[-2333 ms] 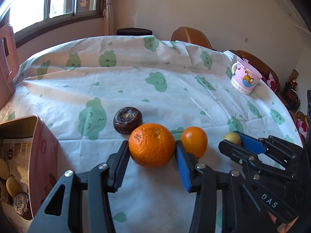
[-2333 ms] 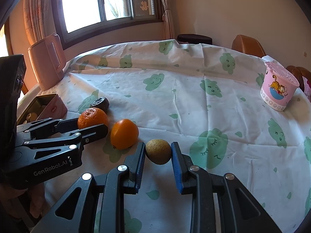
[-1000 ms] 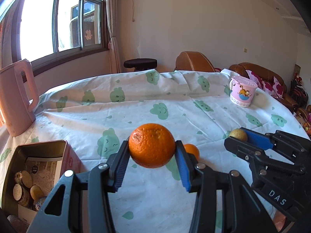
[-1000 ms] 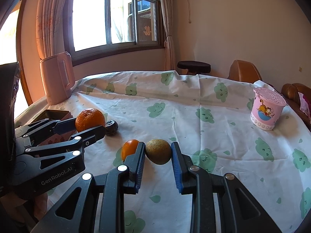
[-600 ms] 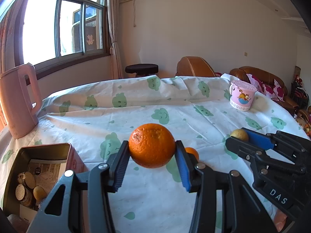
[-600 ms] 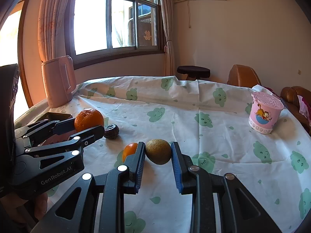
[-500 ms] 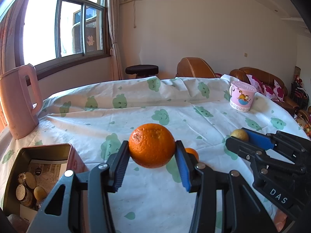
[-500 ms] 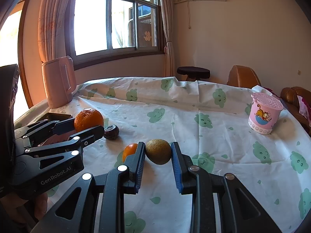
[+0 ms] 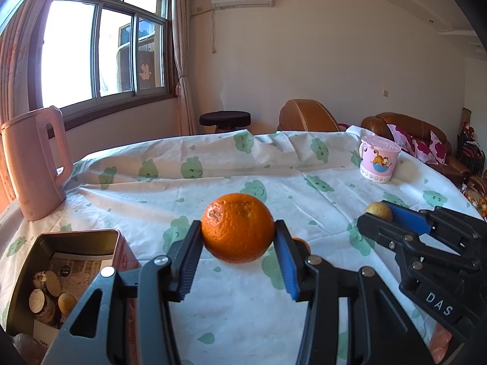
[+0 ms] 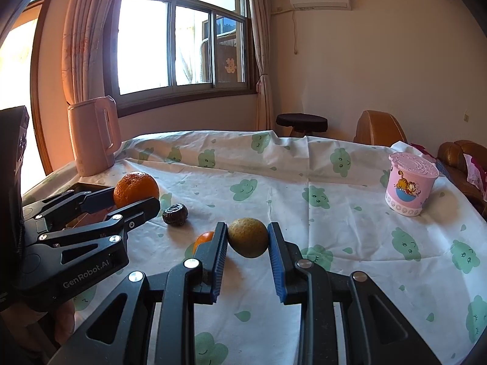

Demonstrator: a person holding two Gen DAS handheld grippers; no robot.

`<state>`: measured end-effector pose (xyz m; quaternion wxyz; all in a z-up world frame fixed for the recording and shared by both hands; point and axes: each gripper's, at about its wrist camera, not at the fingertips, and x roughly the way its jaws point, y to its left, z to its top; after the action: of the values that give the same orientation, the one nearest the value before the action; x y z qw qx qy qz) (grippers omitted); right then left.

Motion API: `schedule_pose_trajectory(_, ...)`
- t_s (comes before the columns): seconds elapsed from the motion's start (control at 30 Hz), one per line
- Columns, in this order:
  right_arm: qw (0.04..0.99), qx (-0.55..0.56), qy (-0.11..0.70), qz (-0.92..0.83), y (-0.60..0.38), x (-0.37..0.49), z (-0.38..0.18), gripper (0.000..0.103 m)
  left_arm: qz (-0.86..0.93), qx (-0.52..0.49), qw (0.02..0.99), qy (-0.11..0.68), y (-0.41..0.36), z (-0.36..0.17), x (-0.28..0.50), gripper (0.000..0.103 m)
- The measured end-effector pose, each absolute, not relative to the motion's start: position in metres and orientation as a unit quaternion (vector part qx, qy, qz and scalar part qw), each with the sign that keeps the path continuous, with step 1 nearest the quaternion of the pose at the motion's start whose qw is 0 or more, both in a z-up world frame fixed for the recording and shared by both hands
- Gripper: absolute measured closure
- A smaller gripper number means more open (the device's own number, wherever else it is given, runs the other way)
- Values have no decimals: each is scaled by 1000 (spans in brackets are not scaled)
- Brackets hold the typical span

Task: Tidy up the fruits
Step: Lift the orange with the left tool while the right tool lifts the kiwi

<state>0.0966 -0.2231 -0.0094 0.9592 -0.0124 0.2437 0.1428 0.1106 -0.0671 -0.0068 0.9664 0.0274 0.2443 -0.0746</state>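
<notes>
My left gripper [image 9: 238,234] is shut on a large orange [image 9: 238,228] and holds it in the air above the table; it also shows in the right wrist view [image 10: 135,196] at the left. My right gripper [image 10: 248,238] is shut on a small yellow-brown fruit [image 10: 248,237], lifted off the cloth; the fruit shows at the right in the left wrist view [image 9: 378,210]. A smaller orange [image 10: 203,239] lies on the cloth, half hidden behind my right gripper's left finger. A dark brown fruit [image 10: 175,214] lies beside it. An open tin box [image 9: 61,276] stands at the lower left.
A pink kettle [image 9: 35,164] stands at the table's far left edge. A pink lidded cup [image 10: 409,187] stands at the far right. The table carries a white cloth with green cloud prints [image 9: 213,182]. Chairs, a stool and a sofa stand beyond the table.
Both grippers have risen with their fruits since 2.3 s ago, when the fruits rested on the cloth. In the last half second the lift goes on slightly and the views tilt up.
</notes>
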Motion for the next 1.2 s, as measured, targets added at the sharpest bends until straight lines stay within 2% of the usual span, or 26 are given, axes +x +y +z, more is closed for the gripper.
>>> schedule_pose_trajectory(1.2, 970, -16, 193, 148, -218, 77, 0, 74, -56, 18, 980, 190, -52, 3, 79, 55)
